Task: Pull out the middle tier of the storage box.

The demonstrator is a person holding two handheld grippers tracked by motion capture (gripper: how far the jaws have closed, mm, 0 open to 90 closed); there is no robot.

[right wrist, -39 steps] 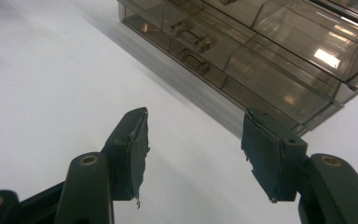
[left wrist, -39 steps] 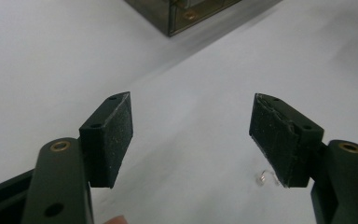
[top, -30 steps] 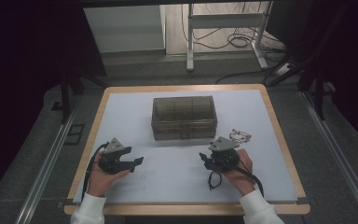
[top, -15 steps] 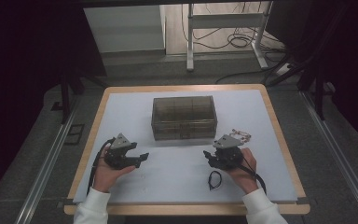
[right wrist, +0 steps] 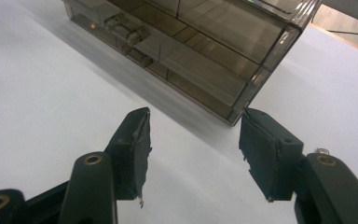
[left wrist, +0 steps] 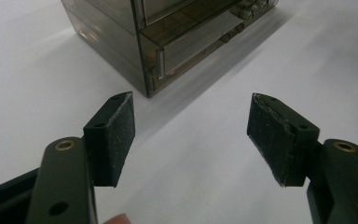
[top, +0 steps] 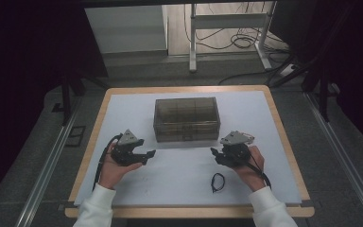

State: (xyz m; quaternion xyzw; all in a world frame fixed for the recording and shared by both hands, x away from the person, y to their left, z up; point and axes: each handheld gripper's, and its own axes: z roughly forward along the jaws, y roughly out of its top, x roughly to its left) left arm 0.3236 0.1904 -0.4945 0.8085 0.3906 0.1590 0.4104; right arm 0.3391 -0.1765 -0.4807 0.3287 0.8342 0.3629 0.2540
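White desk (top: 123, 101), wood-edged. Smoky clear box (top: 186, 119) at mid-desk toward far edge, latch on near face. Left gripper (top: 147, 154) and right gripper (top: 215, 154) flank its near corners, jaws spread, empty. We'd approach level, square to box walls, and avoid black loop (top: 217, 181) by near edge.

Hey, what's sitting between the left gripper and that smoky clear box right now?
Nothing: in the left gripper view, bare white table runs from the open left gripper to the box.
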